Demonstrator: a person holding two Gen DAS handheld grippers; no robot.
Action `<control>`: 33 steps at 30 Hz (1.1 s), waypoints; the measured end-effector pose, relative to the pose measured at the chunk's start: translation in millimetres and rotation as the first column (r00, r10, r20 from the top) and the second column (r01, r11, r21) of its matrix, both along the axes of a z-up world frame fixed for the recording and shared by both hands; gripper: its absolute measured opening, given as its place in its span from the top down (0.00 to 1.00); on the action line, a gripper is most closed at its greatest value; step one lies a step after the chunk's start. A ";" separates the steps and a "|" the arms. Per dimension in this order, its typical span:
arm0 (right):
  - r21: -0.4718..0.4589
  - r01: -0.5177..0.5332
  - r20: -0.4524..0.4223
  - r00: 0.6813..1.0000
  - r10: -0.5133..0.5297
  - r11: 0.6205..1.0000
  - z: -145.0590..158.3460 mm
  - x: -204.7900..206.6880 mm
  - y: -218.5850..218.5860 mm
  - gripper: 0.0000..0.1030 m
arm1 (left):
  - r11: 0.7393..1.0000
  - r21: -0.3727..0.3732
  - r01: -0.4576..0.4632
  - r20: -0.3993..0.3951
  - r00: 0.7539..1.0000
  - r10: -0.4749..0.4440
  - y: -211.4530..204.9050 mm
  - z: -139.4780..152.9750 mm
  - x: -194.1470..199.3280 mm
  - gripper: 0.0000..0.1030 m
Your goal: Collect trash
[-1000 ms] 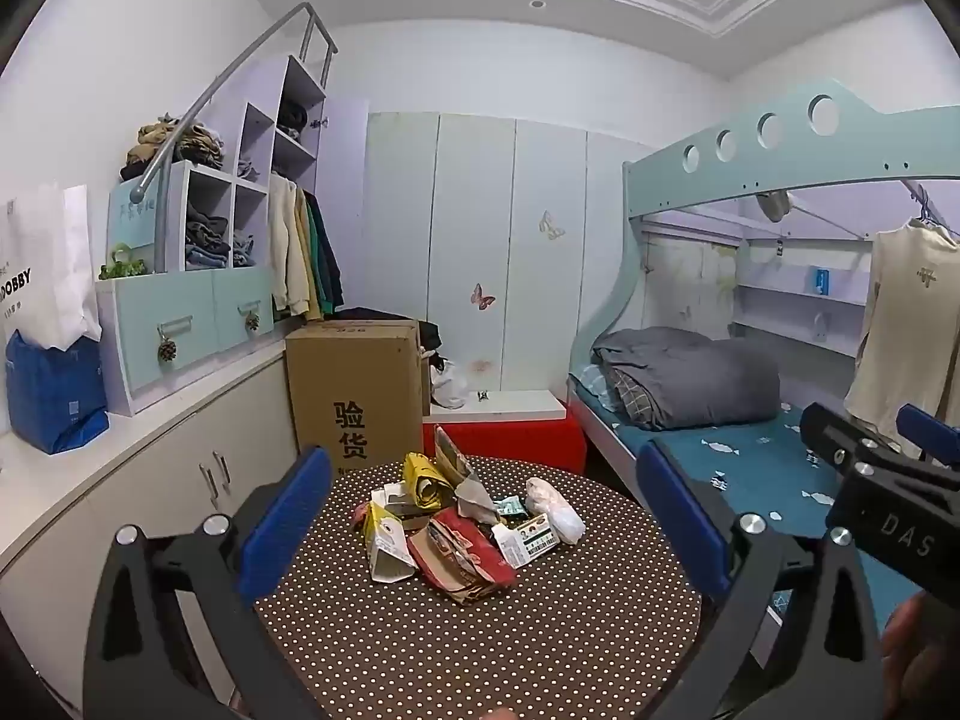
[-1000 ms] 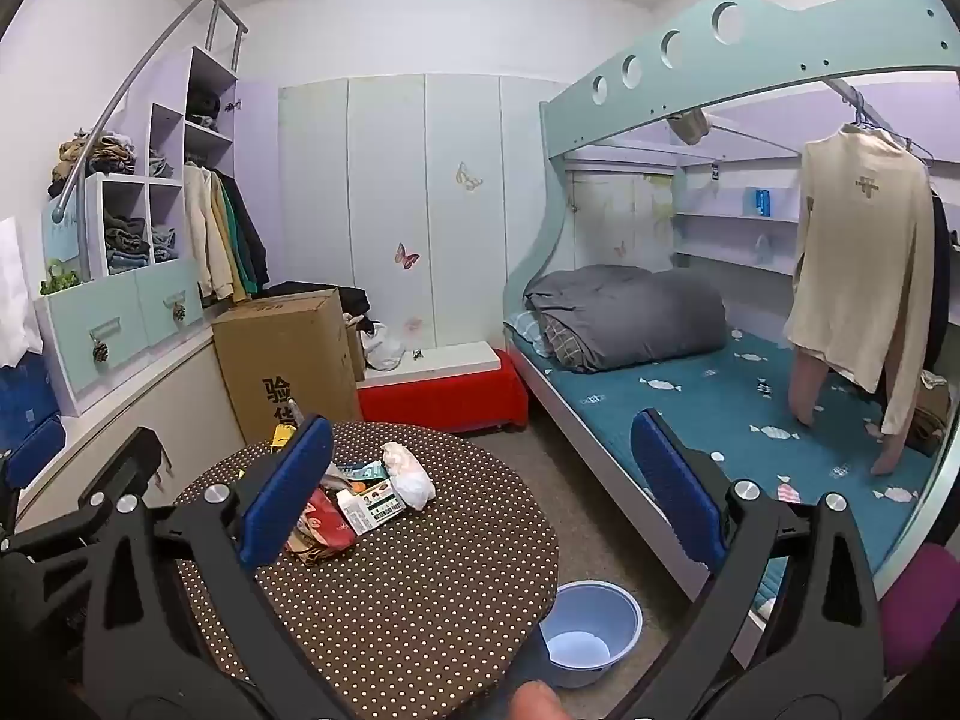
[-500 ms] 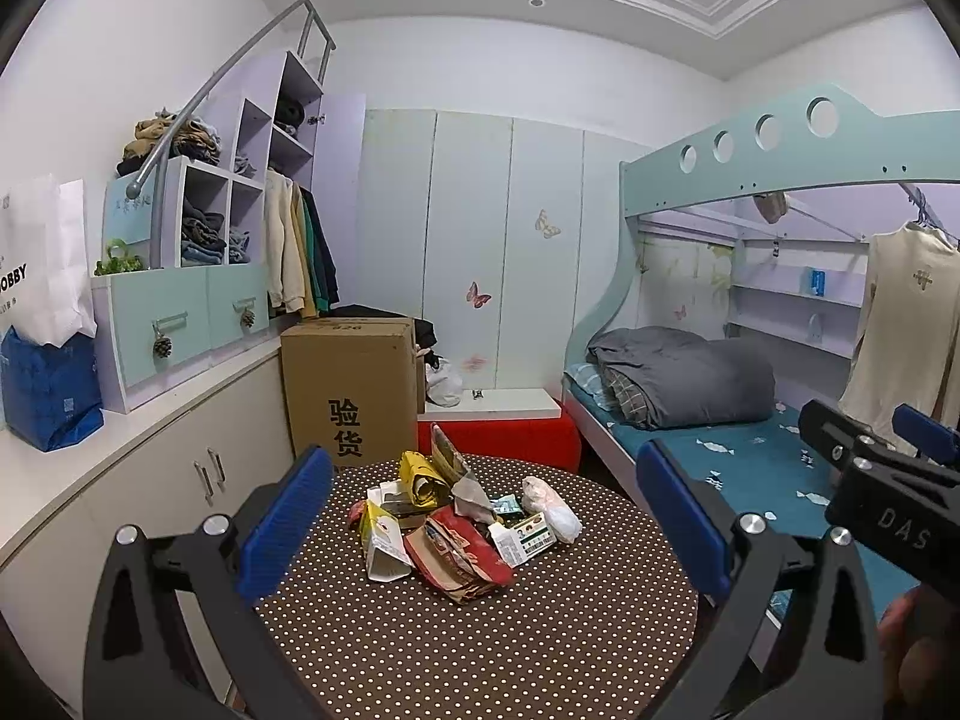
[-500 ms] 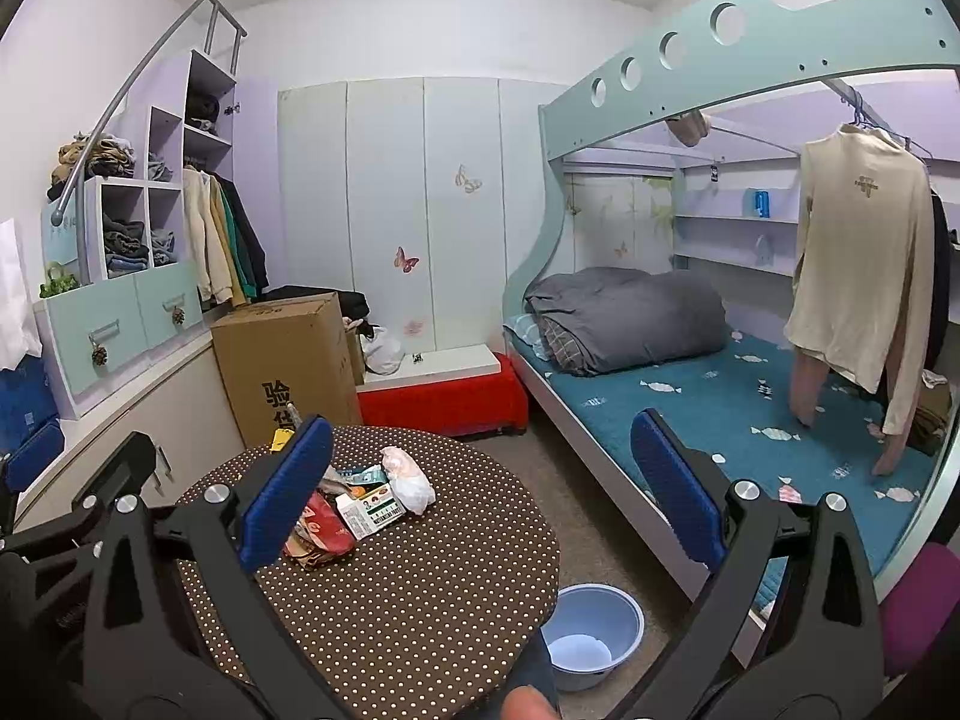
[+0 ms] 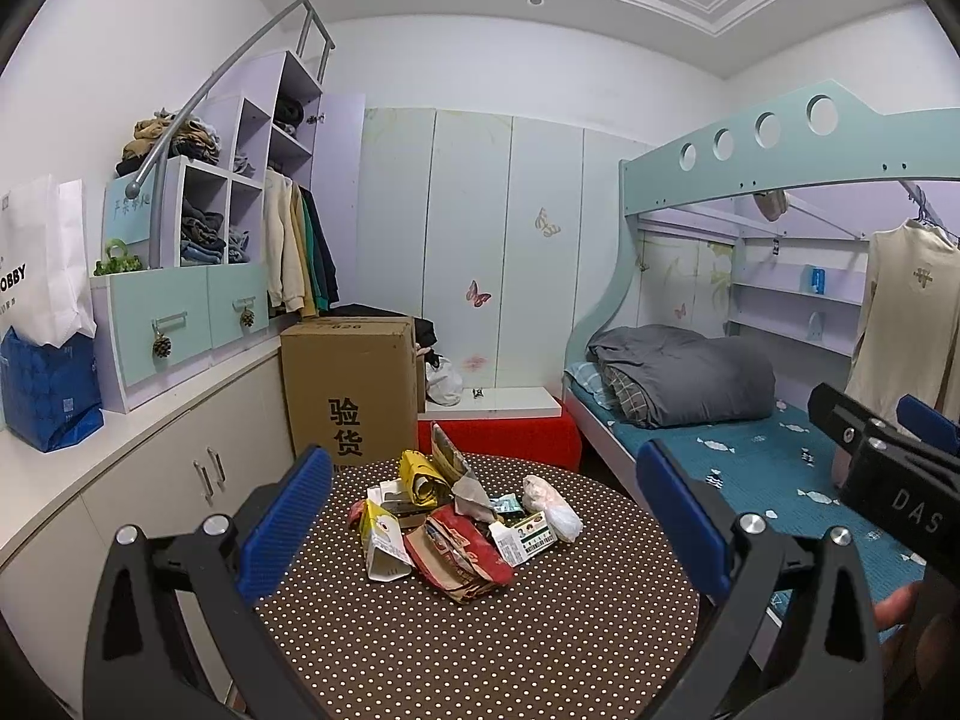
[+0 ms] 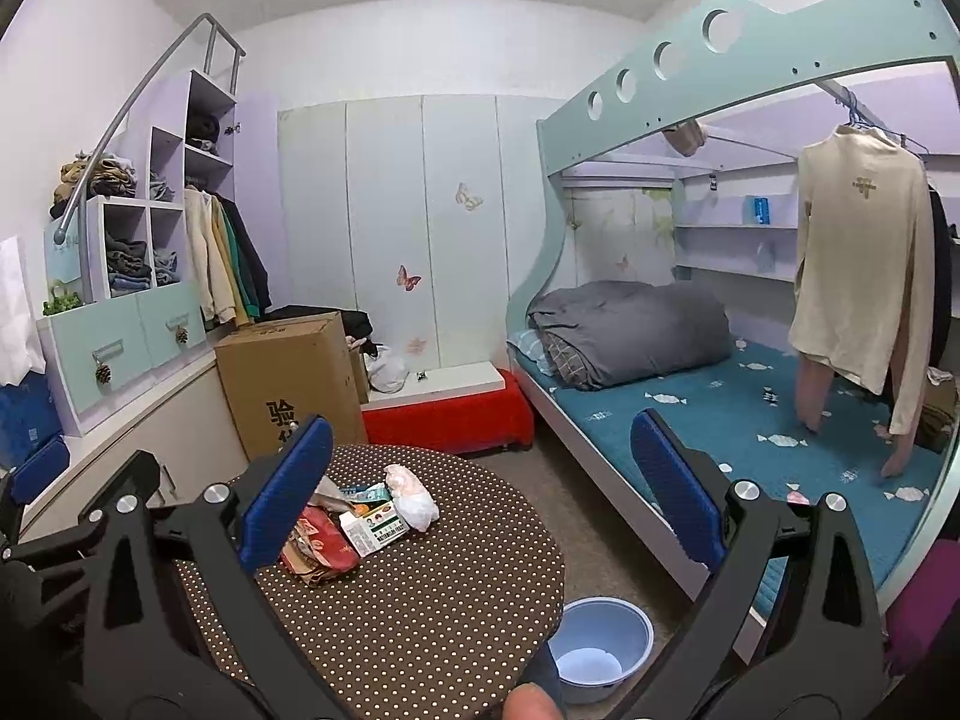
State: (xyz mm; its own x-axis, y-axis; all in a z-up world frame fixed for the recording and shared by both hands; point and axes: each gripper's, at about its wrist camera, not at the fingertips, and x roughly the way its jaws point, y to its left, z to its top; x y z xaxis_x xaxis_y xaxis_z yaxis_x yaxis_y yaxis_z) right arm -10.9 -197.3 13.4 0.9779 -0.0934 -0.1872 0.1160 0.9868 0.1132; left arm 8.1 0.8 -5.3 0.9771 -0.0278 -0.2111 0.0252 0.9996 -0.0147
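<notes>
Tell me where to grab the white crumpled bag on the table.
Pinch the white crumpled bag across its narrow middle, coming from above on its right: it lies long and soft at the pile's right edge, bare polka-dot table beside it.

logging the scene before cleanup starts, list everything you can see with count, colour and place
trash pile: one heap, yellow, red, white wrappers and cartons, on the table
table: 1, brown with white dots, foreground
basin: 1, pale blue, floor right of table
cardboard box: 1, tan, behind table
bunk bed: 1, teal, right
quilt: 1, grey, on bed
sweater: 1, cream, hanging right
shelf unit: 1, lilac and mint, left
left gripper: open, blue fingers
right gripper: open, blue fingers
</notes>
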 end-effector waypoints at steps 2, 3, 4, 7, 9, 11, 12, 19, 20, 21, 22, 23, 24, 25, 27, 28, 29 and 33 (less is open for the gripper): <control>-0.001 0.006 -0.003 1.000 -0.006 1.000 -0.1 0.2 0.5 0.06 | 1.000 -0.004 0.000 -0.002 1.000 0.000 1.5 -0.1 0.6 0.04; -0.002 0.011 -0.003 1.000 -0.011 1.000 0.3 0.1 0.2 0.06 | 1.000 -0.004 -0.001 -0.002 1.000 0.001 1.7 -0.5 0.8 0.04; -0.001 0.014 -0.004 1.000 -0.014 1.000 0.3 0.1 0.0 0.06 | 1.000 -0.004 0.000 -0.003 1.000 0.000 2.0 -0.7 0.9 0.04; 0.009 0.004 -0.014 1.000 -0.004 1.000 -0.6 2.7 0.3 0.06 | 1.000 -0.004 -0.002 -0.007 1.000 0.002 3.3 -1.8 2.9 0.04; 0.004 -0.003 -0.024 1.000 0.003 1.000 -2.1 6.0 2.4 0.06 | 1.000 -0.007 -0.004 -0.013 1.000 0.003 4.6 -4.0 5.0 0.04; -0.005 -0.011 -0.033 0.999 0.011 1.000 -4.2 10.5 4.8 0.06 | 1.000 -0.008 -0.007 -0.024 1.000 0.007 5.9 -7.5 9.2 0.04; -0.011 -0.017 -0.038 0.999 0.016 1.000 -6.0 12.9 6.1 0.06 | 1.000 -0.008 -0.009 -0.030 1.000 0.009 6.8 -9.2 12.1 0.04; -0.026 -0.039 -0.093 0.995 0.036 0.999 -21.2 43.0 11.4 0.06 | 1.000 -0.006 -0.029 -0.099 0.995 0.028 15.8 -32.7 40.8 0.04; -0.027 -0.043 -0.109 0.993 0.040 0.999 -24.5 52.0 12.1 0.06 | 0.999 -0.007 -0.032 -0.117 0.993 0.031 18.9 -38.3 48.3 0.04; -0.028 -0.045 -0.122 0.992 0.042 0.999 -27.4 59.1 12.7 0.06 | 0.999 -0.009 -0.034 -0.133 0.991 0.032 22.0 -43.0 55.0 0.04; -0.029 -0.050 -0.146 0.988 0.045 0.998 -31.5 70.8 14.1 0.06 | 0.999 -0.012 -0.037 -0.148 0.988 0.034 24.8 -48.0 60.5 0.04; -0.031 -0.054 -0.163 0.986 0.048 0.998 -34.2 78.9 14.1 0.06 | 0.999 -0.014 -0.040 -0.163 0.986 0.038 27.8 -52.1 66.1 0.04; -0.033 -0.058 -0.178 0.983 0.051 0.998 -37.0 86.6 15.1 0.06 | 0.999 -0.017 -0.045 -0.188 0.981 0.041 32.5 -58.1 74.4 0.04; -0.037 -0.064 -0.203 0.978 0.055 0.997 -41.5 99.3 16.9 0.06 | 0.999 -0.021 -0.045 -0.208 0.977 0.039 37.2 -62.9 81.6 0.04; -0.040 -0.074 -0.238 0.969 0.063 0.996 -48.1 116.0 18.4 0.06 | 0.999 -0.017 -0.045 -0.242 0.969 0.040 45.2 -71.9 96.5 0.04; -0.040 -0.083 -0.263 0.962 0.069 0.996 -52.7 128.2 19.8 0.06 | 0.999 -0.012 -0.049 -0.257 0.965 0.044 48.9 -75.9 103.4 0.04; -0.040 -0.092 -0.279 0.957 0.077 0.995 -55.9 135.6 20.2 0.06 | 0.999 -0.007 -0.051 -0.271 0.961 0.047 51.9 -79.8 110.2 0.04; -0.039 -0.128 -0.364 0.925 0.106 0.991 -74.6 174.2 23.8 0.06 | 0.998 0.001 -0.063 -0.347 0.936 0.060 70.4 -99.0 140.7 0.04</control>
